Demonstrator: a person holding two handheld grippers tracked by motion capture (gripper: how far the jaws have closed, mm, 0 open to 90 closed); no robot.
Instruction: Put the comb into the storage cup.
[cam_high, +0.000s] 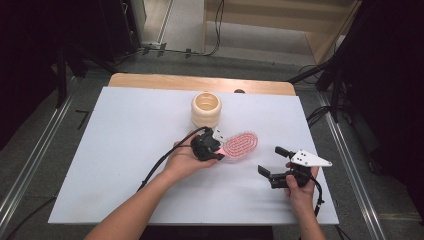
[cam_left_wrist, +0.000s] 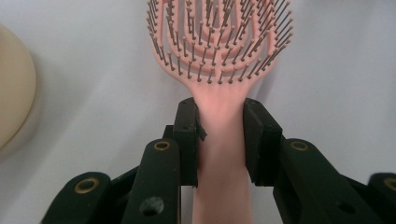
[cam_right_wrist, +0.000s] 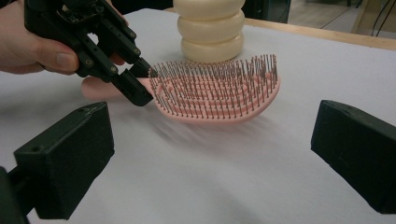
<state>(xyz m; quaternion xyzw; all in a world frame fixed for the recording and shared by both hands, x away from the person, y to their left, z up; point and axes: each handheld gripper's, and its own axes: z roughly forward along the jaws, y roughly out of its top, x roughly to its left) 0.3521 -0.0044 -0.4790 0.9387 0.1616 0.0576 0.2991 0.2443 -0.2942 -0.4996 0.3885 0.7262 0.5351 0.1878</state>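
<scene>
On the white-covered desk, a pink hairbrush lies bristles up, just in front of a cream ribbed container that stands upright near the far edge. The left tongs are clenched on the brush's handle: in the left gripper view, the two black jaws press against either side of the pink handle, right below the point where it widens into the bristled head. The head extends away from the left tongs, and a curve of the cream container shows at the left border of that view. In the right gripper view, the left tongs come in from the upper left with a thumb resting along their body, and they grip the handle just beside the first row of bristles; the underside of the brush head rests on the desk, with the cream container close behind it. The right tongs are released, their jaws standing wide apart with nothing between them, held by the person's right hand near the front right of the desk, apart from the brush and pointing toward it. The grey three-cornered plate sits on top of them.
</scene>
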